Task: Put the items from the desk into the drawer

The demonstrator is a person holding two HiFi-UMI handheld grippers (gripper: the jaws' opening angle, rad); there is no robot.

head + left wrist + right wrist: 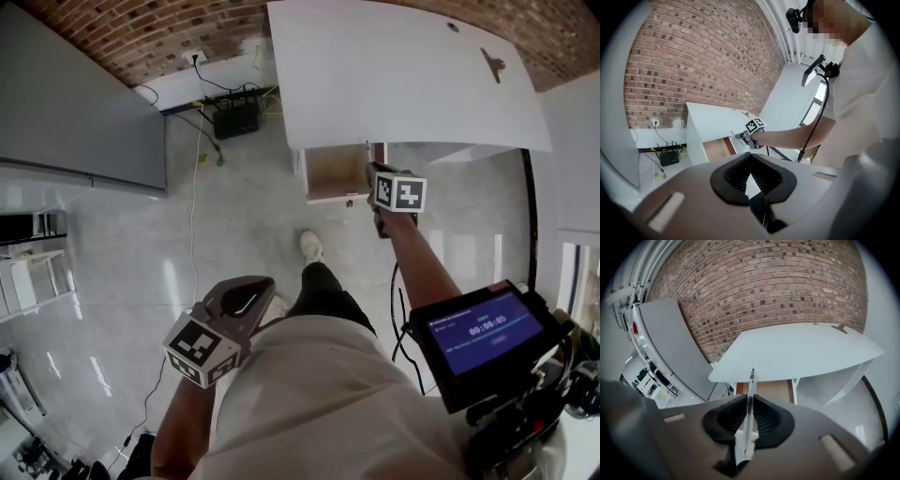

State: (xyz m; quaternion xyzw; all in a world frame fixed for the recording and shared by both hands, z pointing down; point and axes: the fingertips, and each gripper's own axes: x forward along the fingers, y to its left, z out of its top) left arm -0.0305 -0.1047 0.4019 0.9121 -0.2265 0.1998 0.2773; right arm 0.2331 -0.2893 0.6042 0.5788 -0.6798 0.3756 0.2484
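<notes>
My right gripper (pixel 750 401) is shut on a clear pen (pixel 749 394) that stands upright between its jaws, tip toward the desk edge. In the head view the right gripper (pixel 379 178) hangs at the right side of the open wooden drawer (pixel 336 172) under the white desk (pixel 403 75). The drawer's brown inside (pixel 773 389) shows just beyond the pen. A small dark item (pixel 491 64) lies on the desk top at the far right. My left gripper (pixel 751 174) is shut on nothing and held low at the person's left side (pixel 234 305).
A grey cabinet (pixel 84 122) stands at the left. A black router (pixel 236 118) and cables lie on the floor by the brick wall. The person's leg and shoe (pixel 312 247) are in front of the drawer. A device with a lit screen (pixel 483 333) sits at the right.
</notes>
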